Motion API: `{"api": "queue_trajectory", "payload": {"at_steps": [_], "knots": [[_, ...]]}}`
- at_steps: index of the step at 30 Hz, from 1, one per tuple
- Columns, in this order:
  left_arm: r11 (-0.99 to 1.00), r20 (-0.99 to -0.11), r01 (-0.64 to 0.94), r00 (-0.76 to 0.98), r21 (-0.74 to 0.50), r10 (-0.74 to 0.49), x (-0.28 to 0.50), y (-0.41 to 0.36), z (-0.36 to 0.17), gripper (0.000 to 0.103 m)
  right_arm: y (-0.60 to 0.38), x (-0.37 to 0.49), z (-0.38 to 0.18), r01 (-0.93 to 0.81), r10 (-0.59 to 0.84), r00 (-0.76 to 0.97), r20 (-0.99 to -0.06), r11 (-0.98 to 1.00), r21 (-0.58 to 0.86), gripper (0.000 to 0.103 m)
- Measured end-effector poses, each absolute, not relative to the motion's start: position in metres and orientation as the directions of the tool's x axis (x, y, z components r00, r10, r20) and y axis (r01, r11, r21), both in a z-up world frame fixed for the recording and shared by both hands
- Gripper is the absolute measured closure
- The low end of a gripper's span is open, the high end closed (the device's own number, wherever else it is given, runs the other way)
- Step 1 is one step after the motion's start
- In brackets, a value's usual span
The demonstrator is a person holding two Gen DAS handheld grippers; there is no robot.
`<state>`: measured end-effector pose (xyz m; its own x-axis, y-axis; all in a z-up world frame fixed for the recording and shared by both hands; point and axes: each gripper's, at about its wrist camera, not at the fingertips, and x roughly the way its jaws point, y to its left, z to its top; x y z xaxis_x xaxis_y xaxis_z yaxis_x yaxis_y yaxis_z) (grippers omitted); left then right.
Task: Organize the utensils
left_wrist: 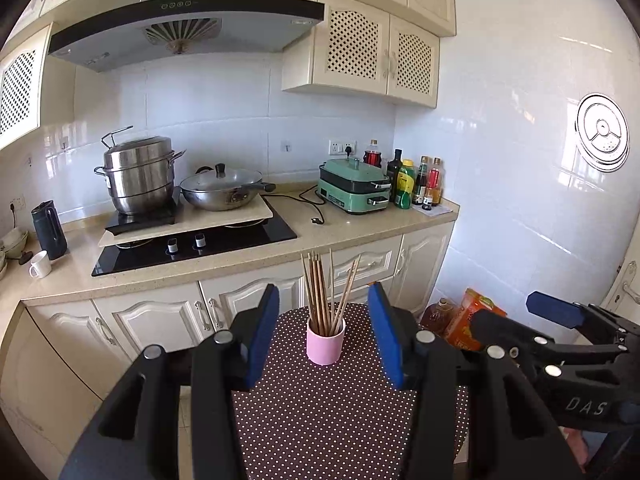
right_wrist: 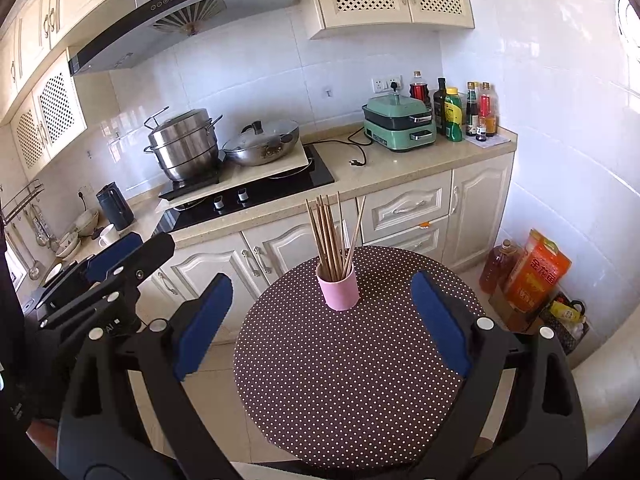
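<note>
A pink cup (left_wrist: 325,341) stands upright on a round table with a brown polka-dot cloth (left_wrist: 320,420). Several wooden chopsticks (left_wrist: 320,292) stand in it, fanned out. My left gripper (left_wrist: 324,336) is open and empty, with the cup seen between its blue pads, farther ahead. In the right wrist view the cup (right_wrist: 339,290) with chopsticks (right_wrist: 330,236) sits at the table's (right_wrist: 352,380) far side. My right gripper (right_wrist: 320,324) is open and empty, held above the table nearer than the cup. The right gripper shows at the right of the left view (left_wrist: 560,320); the left gripper shows at the left of the right view (right_wrist: 116,256).
Kitchen counter (right_wrist: 380,168) behind the table holds a steel steamer pot (right_wrist: 184,152), a wok (right_wrist: 262,144), a green electric cooker (right_wrist: 400,124) and several bottles (right_wrist: 468,112). An oil bottle (right_wrist: 498,266) and an orange bag (right_wrist: 536,276) stand on the floor at right.
</note>
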<state>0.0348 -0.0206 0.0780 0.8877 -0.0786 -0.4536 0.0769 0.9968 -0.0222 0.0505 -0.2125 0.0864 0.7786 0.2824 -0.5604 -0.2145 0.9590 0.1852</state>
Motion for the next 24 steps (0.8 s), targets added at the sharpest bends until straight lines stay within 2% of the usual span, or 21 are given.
{"api": "queue_trajectory", "payload": {"at_steps": [24], "knots": [[0.997,-0.455,0.077,0.887,-0.029,-0.082,0.0362,-0.0163,0.0769,0.057,-0.2115,0.0476,0.0862,-0.193,0.272,0.787,-0.553,0.961,0.197,0.013]]}}
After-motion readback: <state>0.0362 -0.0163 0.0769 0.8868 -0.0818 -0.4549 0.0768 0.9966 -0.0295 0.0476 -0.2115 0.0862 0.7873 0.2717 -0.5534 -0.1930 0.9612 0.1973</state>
